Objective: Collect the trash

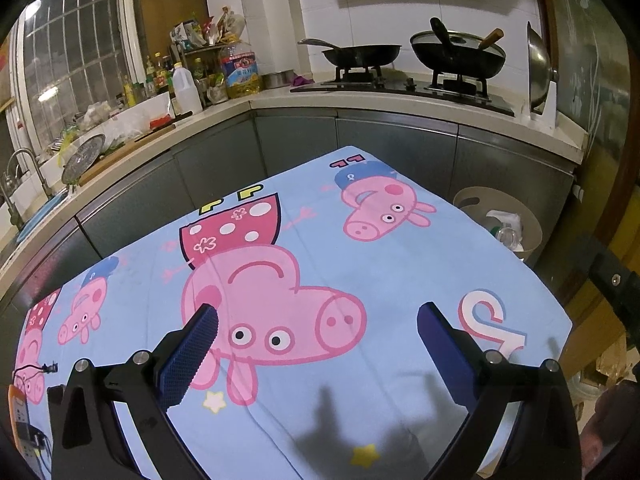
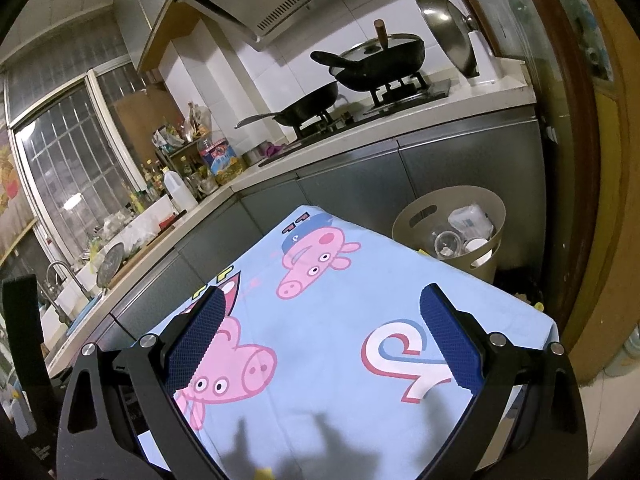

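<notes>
A beige trash bin [image 2: 408,220] stands on the floor past the table's far right corner, holding a plastic cup [image 2: 446,242], a white wrapper [image 2: 470,218] and other litter. It also shows in the left wrist view [image 1: 472,200]. The table is covered by a light blue cartoon-pig cloth [image 1: 400,264], also seen in the right wrist view [image 2: 360,300]. My left gripper [image 1: 318,316] is open and empty above the cloth. My right gripper [image 2: 322,300] is open and empty above the cloth, nearer the bin.
Grey kitchen cabinets [image 1: 360,136] run behind the table. The counter holds a stove with two black pans [image 1: 362,54], bottles [image 1: 238,66] and a sink [image 1: 24,184] at the left. A wooden door frame [image 2: 576,160] is at the right. An orange device [image 1: 20,416] lies at the table's left edge.
</notes>
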Motion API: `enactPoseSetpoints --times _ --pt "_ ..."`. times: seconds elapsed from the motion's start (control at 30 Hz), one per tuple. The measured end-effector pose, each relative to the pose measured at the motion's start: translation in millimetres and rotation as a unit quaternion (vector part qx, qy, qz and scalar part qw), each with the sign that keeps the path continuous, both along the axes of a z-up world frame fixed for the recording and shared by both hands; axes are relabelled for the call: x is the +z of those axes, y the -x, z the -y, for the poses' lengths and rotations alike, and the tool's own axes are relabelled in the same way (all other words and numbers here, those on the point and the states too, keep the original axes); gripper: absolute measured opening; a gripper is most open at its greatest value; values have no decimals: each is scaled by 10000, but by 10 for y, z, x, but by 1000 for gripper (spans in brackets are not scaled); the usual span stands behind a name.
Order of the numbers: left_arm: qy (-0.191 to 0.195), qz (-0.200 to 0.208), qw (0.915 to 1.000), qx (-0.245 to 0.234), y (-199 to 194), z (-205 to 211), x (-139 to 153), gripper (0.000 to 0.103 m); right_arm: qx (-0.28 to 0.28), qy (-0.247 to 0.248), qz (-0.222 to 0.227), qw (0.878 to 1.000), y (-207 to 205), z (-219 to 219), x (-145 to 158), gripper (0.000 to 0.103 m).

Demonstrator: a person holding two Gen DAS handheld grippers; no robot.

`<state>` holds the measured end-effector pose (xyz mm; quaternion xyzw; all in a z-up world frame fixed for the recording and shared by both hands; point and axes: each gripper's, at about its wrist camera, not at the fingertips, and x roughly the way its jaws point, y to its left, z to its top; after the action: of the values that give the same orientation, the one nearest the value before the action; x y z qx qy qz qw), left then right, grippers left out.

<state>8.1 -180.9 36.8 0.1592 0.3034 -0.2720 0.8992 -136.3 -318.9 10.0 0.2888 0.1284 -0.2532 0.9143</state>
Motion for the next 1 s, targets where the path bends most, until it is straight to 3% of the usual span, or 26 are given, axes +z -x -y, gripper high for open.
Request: enactPoseSetpoints --times 1.0 --pt "58 -171 9997 -141 -23 -25 -79 99 2 -146 -71 9999 -112 153 56 97"
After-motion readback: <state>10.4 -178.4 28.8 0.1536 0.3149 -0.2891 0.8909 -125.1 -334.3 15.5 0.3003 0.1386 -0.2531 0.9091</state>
